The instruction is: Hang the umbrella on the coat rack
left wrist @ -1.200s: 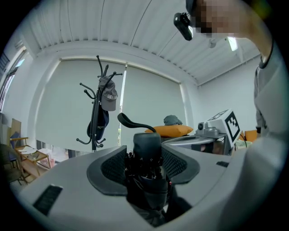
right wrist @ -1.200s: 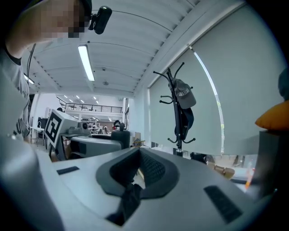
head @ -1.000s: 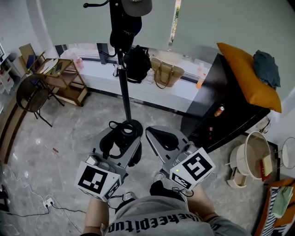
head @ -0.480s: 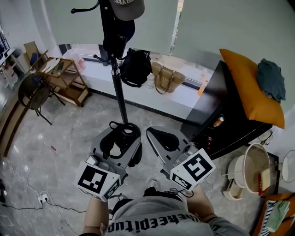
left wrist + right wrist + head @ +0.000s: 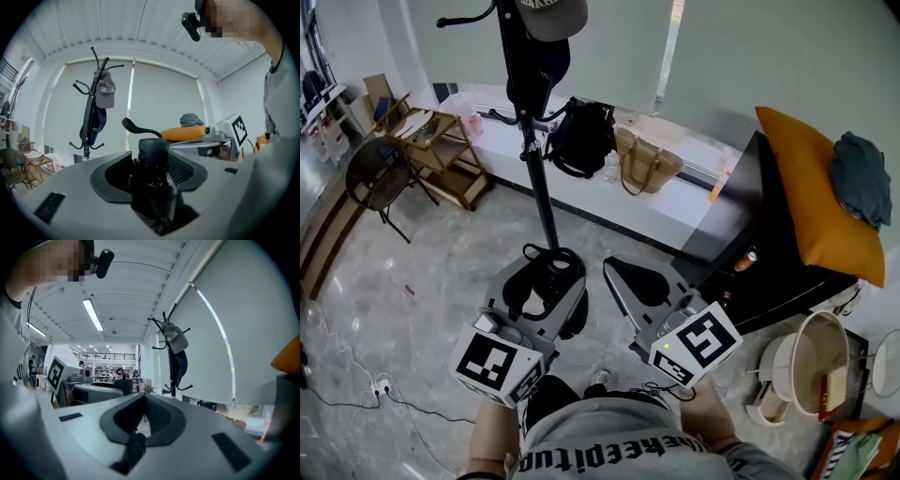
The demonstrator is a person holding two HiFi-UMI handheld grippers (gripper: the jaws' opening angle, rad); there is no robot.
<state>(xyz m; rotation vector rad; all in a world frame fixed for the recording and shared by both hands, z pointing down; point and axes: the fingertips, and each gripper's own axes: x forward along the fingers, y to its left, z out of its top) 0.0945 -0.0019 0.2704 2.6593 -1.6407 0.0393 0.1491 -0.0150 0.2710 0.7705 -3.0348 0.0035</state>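
The black coat rack (image 5: 534, 178) stands straight ahead with caps (image 5: 548, 14) on its top hooks. It also shows in the left gripper view as the rack (image 5: 88, 126) and in the right gripper view as the rack (image 5: 172, 366). My left gripper (image 5: 546, 279) is shut on a folded black umbrella (image 5: 555, 270), just short of the rack's base. Up close, the umbrella (image 5: 152, 164) fills the jaws, and its curved strap (image 5: 138, 127) sticks up. My right gripper (image 5: 616, 267) is shut with nothing in it, level beside the left gripper (image 5: 151, 174). The right gripper's (image 5: 144, 404) pads meet.
A black bag (image 5: 581, 136) and a woven bag (image 5: 649, 161) sit on the white ledge (image 5: 591, 197) behind the rack. A wooden shelf (image 5: 436, 150) and a folding chair (image 5: 377, 178) stand left. At the right are a black cabinet (image 5: 769, 258), an orange cushion (image 5: 820, 197) and a white basket (image 5: 811, 361).
Both grippers have been carried forward toward the coat rack, side by side. The room has slid a little in the head view. Neither grip has changed.
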